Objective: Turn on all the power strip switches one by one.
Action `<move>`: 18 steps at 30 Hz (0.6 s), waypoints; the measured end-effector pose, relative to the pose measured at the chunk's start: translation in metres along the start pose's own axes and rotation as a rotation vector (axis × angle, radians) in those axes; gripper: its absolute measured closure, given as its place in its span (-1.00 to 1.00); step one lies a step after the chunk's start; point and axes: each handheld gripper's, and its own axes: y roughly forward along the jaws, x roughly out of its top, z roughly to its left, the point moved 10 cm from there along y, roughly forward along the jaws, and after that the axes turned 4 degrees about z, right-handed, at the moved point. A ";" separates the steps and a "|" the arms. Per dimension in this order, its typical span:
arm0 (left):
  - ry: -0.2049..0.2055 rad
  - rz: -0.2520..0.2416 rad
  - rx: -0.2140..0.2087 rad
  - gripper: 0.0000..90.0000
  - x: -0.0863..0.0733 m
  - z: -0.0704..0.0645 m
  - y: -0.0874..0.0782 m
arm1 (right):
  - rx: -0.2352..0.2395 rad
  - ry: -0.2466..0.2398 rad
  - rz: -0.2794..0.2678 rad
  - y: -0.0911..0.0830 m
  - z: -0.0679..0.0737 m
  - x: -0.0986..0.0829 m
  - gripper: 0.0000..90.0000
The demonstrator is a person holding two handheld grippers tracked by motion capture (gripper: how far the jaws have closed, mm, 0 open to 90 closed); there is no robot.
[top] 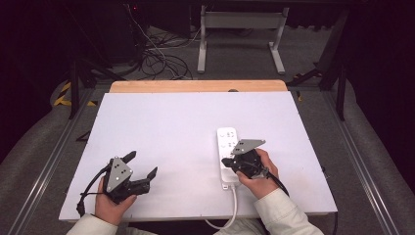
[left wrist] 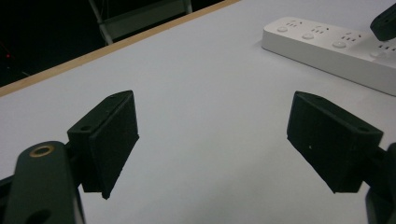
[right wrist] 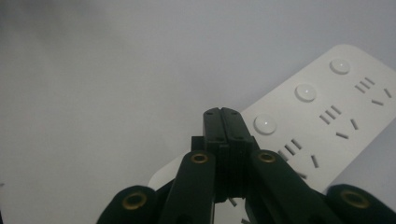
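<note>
R gripper jaws closed over 1 power strip — 3 buttons; L gripper apart.

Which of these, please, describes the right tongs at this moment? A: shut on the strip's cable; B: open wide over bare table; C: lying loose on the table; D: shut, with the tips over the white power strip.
D: in the right gripper view the right tongs have their jaws pressed together with nothing between them, just above the power strip beside its round buttons.
</note>
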 end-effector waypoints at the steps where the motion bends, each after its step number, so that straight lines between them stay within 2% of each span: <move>1: -0.005 -0.002 -0.003 -0.62 0.000 -0.001 0.000 | 0.001 0.000 0.006 0.001 0.001 -0.001 1.00; 8: 0.001 0.000 0.000 -0.62 0.000 0.000 0.000 | -0.002 -0.001 0.050 0.006 0.002 -0.007 1.00; 18: 0.002 0.000 0.001 -0.62 0.000 0.000 0.000 | 0.002 0.004 0.059 0.007 0.003 -0.010 1.00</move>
